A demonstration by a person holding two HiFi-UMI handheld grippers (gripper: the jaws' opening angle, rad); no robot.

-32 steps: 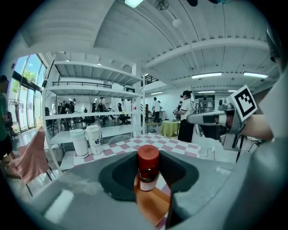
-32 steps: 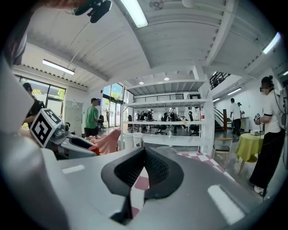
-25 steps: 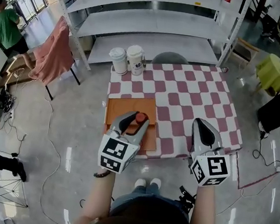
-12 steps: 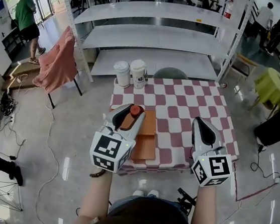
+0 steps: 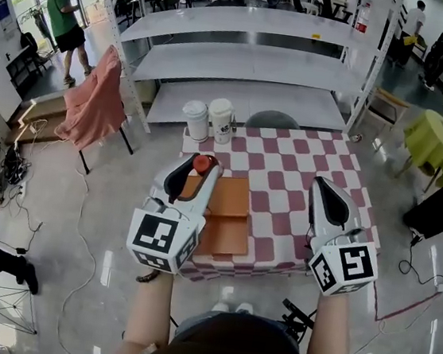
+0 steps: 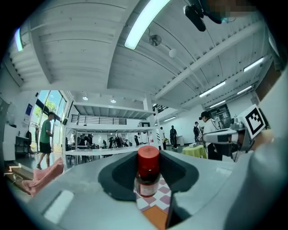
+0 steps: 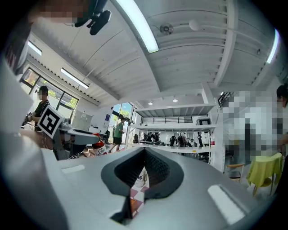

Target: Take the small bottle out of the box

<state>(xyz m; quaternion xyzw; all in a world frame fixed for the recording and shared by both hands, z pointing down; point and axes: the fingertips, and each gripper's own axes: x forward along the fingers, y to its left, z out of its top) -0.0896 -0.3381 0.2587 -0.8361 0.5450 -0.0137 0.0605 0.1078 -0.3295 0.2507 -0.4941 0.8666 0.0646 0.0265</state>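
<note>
A small brown bottle with a red cap is clamped between the jaws of my left gripper, held up in the air over the left edge of the table. In the left gripper view the bottle stands upright between the jaw tips. The flat orange-brown box lies open on the checkered table, below and right of the bottle. My right gripper hovers over the table's right front, jaws pressed together with nothing between them.
Two white lidded cups stand at the table's far left corner. A white shelving rack is behind the table. A chair draped in pink cloth stands to the left, a yellow-green covered stool to the right. Cables lie on the floor.
My left gripper has lifted the bottle up and away from the box, toward the far left. The right gripper has stayed about where it was.
</note>
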